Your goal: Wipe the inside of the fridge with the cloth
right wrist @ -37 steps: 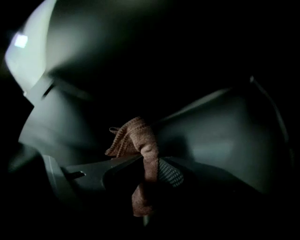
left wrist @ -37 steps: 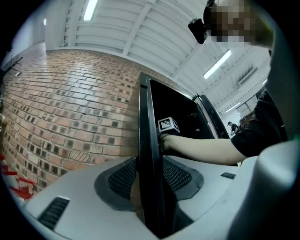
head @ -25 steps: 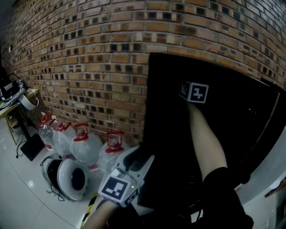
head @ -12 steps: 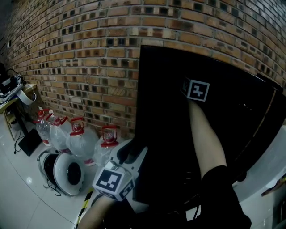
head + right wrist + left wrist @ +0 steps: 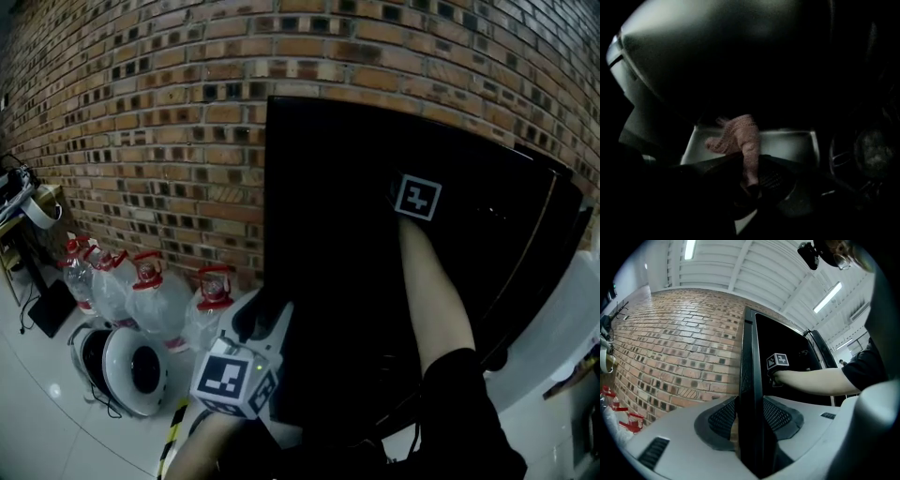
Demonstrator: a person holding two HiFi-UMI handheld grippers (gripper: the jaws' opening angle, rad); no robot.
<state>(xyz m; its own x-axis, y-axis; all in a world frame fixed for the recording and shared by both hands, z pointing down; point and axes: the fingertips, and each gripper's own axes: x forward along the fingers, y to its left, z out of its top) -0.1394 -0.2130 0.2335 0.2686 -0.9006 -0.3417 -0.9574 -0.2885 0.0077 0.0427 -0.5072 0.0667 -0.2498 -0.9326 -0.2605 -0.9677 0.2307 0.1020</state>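
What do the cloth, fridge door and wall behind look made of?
cloth: pinkish knit or woven fabric, matte; a dotted weave texture shows.
fridge door: black, smooth, slightly shiny panel with a straight thin edge; plastic, glass or coated metal, can't tell.
wall: red-brown brick with mortar joints, rough and matte.
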